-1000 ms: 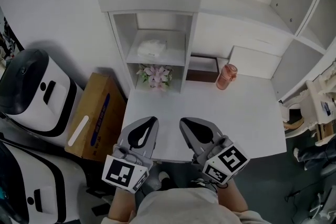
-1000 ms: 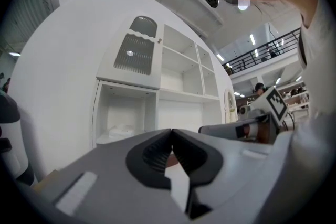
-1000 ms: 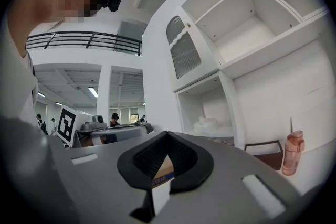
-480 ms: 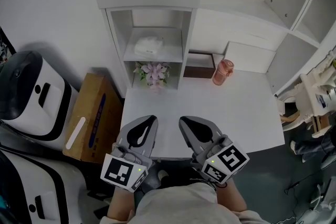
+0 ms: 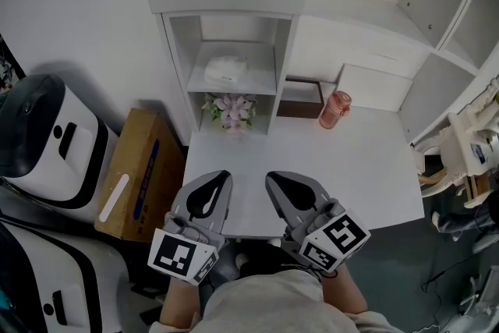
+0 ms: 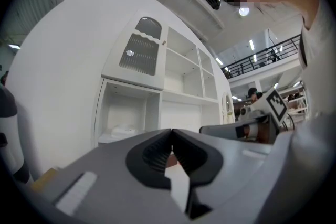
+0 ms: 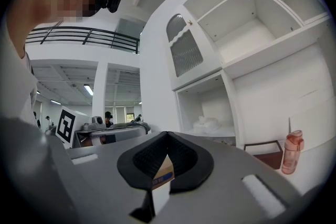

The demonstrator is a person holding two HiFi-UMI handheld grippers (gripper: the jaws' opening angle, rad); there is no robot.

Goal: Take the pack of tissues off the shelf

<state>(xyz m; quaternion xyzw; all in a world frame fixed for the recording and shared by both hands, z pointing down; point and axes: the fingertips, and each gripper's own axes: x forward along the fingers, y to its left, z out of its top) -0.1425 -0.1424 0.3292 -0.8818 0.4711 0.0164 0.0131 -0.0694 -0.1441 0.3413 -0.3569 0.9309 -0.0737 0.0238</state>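
The white pack of tissues (image 5: 225, 68) lies on the middle shelf of a narrow white cubby (image 5: 274, 82), also visible in the left gripper view (image 6: 122, 129) and the right gripper view (image 7: 208, 124). Both grippers hover side by side over the near edge of the white table (image 5: 327, 160), well short of the shelf. My left gripper (image 5: 221, 177) is shut with nothing in it, its tips meeting (image 6: 171, 131). My right gripper (image 5: 273, 182) also has its jaws together and empty (image 7: 167, 134). Both point level toward the cubby.
Pink flowers (image 5: 230, 109) sit in the cubby below the tissues. A brown tray (image 5: 300, 99) and a pink bottle (image 5: 334, 110) stand at the table's back. A cardboard box (image 5: 140, 168) and white machines (image 5: 47, 136) are on the left; open shelving (image 5: 460, 27) is on the right.
The head view has shifted slightly. Both grippers stay where they were, still shut.
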